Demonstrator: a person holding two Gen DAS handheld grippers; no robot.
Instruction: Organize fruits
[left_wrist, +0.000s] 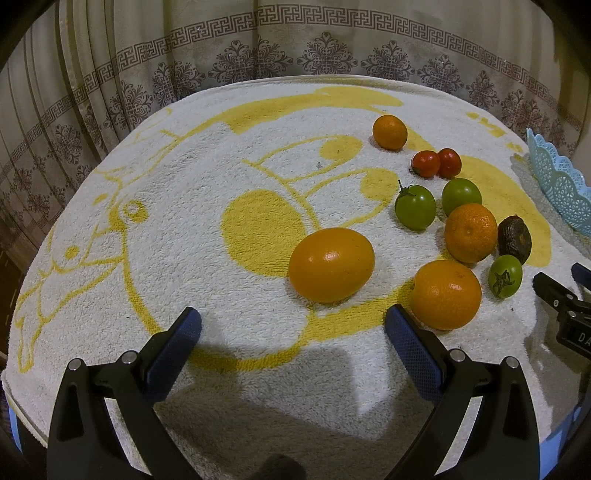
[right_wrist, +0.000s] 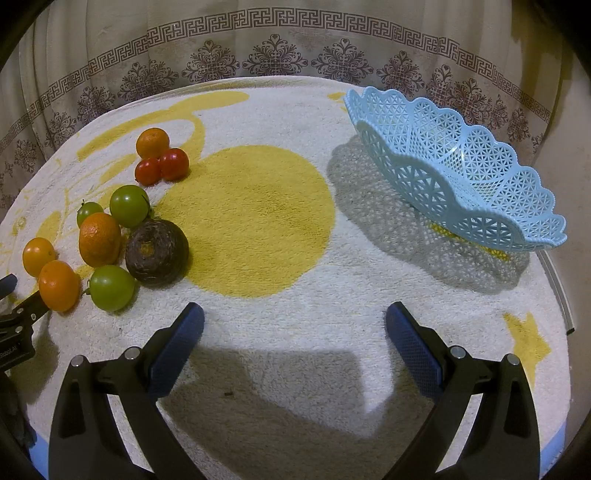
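Two claws hang over a white terry towel with yellow cartoon print (left_wrist: 184, 280) that covers the table, and both stand wide apart with nothing between their blue pads.

From the left wrist, the left claw (left_wrist: 293, 325) sits low over the towel. Just ahead of it lies a large oval orange fruit (left_wrist: 331, 264). To its right, beside the claw's right finger, is a round orange citrus (left_wrist: 446, 294). Behind that sits another orange citrus (left_wrist: 470, 232), touching a dark brown wrinkled fruit (left_wrist: 514, 239), with a small green tomato showing its star-shaped stem (left_wrist: 504, 276) in front of the brown one. Farther back are two green tomatoes (left_wrist: 415, 207), two small red tomatoes (left_wrist: 437, 163) touching each other, and a small orange citrus (left_wrist: 389, 132). A light blue lattice plastic basket (left_wrist: 561, 188) shows at the right edge, well apart from the fruit.

From the right wrist, the right claw (right_wrist: 295, 325) faces bare towel. The fruit cluster lies to the left and the basket, with no fruit showing in it, stands tilted at the right.
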